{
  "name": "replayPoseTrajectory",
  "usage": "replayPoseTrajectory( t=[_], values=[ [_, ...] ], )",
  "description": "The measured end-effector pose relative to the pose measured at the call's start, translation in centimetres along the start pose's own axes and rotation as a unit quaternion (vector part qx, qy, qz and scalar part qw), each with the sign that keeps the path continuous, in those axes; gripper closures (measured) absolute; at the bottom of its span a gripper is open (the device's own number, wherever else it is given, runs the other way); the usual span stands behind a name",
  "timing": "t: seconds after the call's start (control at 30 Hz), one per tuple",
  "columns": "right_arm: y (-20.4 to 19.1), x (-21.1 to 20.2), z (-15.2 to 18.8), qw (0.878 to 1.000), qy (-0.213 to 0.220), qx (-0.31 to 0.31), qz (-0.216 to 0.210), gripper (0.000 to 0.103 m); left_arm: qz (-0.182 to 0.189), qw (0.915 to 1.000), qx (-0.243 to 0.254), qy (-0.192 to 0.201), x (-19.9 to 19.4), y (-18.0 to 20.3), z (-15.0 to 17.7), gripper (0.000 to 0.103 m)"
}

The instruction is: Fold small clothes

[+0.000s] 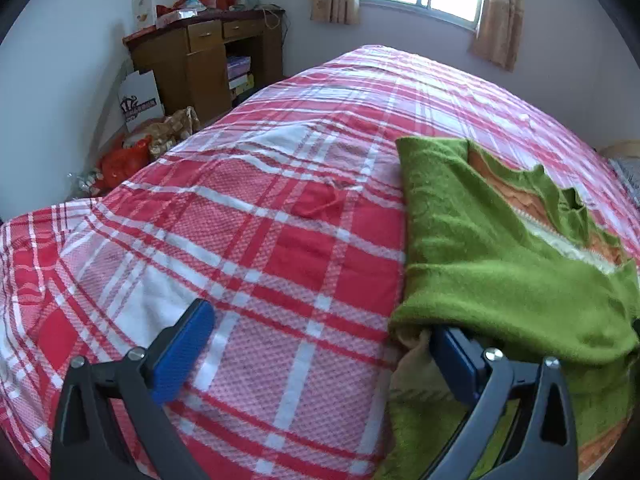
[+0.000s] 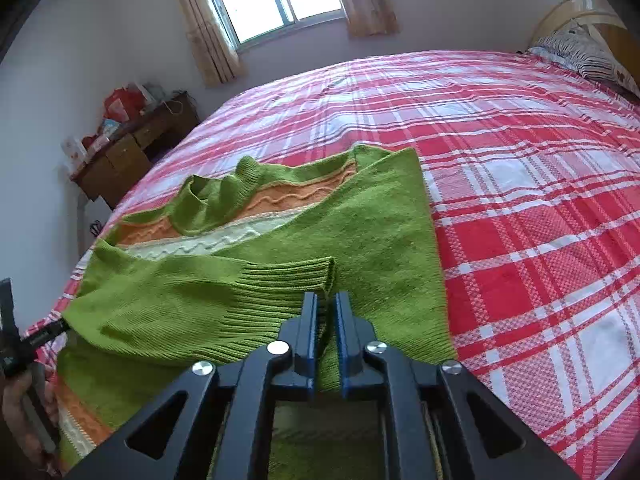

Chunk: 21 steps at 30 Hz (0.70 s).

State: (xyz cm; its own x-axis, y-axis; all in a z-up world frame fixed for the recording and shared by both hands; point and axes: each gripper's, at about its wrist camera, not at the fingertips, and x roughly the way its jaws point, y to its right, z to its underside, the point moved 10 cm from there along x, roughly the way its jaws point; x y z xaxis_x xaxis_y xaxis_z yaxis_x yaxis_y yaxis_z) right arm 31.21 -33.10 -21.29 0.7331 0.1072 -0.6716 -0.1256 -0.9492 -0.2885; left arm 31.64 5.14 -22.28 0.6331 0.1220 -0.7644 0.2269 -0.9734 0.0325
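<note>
Nearest the right wrist cam: right gripper (image 2: pixel 326 312) — black plastic arms w/ silver bolts, flat blue pads. Jaws stand a narrow gap apart over the sweater (image 2: pixel 360 224); the ribbed cuff (image 2: pixel 288 280) ends just in front of the tips, and a thin bit of knit shows between the pads, but no clear pinch — reads as slightly open, not clamped.

Left gripper (image 1: pixel 320 344): same build, blue textured pads, jaws spread wide. Its left finger sits over bare bedspread; its right finger is tucked under the sweater's folded edge, cloth draped on top. Nothing is squeezed.

Sweater: fuzzy green knit, ribbed cuffs and collar, w/ orange and cream wavy cable bands across the chest. It lies on the bed near the cam-side edge, sides folded in, one sleeve laid across the front.

Bedspread (image 2: pixel 540 240): woven plaid, red/pink/white, waffle-like texture, mild wrinkles. A striped pillow (image 2: pixel 580 52) is by the curved wood headboard.

Wood desk (image 1: pixel 200 60) in the corner, piled w/ red packets and boxes. A white bag (image 1: pixel 138 100) leans beside it w/ dark print — too blurred to read. Beige curtains (image 1: pixel 496 20) frame the window.
</note>
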Motion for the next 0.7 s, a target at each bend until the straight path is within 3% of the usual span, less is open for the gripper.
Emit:
replayPoseTrajectory(
  t=[0.03,0.1,0.13,0.2,0.27,0.37,0.47,0.6,0.7],
  values=[
    [-0.1,-0.2,-0.1,1.0,0.004,0.002,-0.007,0.076,-0.001,1.0,-0.002,0.005,-0.3,-0.1,0.1,0.0],
    [-0.4,-1.2,-0.4,0.999,0.028,0.005,-0.03,0.038,0.0,0.9999,0.006,0.012,-0.7,0.2,0.3,0.0],
    [-0.5,-1.9,-0.6,0.998,0.043,0.006,-0.034,0.035,0.006,0.9998,0.019,0.007,-1.1,0.6,0.8,0.0],
    [-0.1,-3.0,-0.9,0.997,0.07,0.016,-0.035,0.034,0.01,0.9984,0.055,-0.004,-1.7,1.4,1.5,0.0],
    [0.4,-3.7,-1.1,0.995,0.088,0.029,-0.033,0.034,0.014,0.9974,0.07,0.01,-3.3,1.4,2.4,0.0],
    [0.3,-4.3,-1.3,0.994,0.102,0.027,-0.021,0.034,0.017,0.9971,0.056,0.049,-5.6,0.7,2.0,0.0],
    [-1.3,-4.4,-1.3,0.994,0.107,-0.018,-0.001,0.034,0.009,0.9954,0.041,0.086,-6.9,0.7,-0.4,0.0],
    [-4.8,-3.0,-0.6,0.991,0.076,-0.111,0.003,0.034,0.025,0.995,0.051,0.082,-5.1,3.6,-3.3,0.0],
    [-6.7,-1.4,0.6,0.984,0.033,-0.172,0.018,0.039,0.001,0.9963,0.073,0.047,-1.8,5.2,-3.1,0.0]
  ],
)
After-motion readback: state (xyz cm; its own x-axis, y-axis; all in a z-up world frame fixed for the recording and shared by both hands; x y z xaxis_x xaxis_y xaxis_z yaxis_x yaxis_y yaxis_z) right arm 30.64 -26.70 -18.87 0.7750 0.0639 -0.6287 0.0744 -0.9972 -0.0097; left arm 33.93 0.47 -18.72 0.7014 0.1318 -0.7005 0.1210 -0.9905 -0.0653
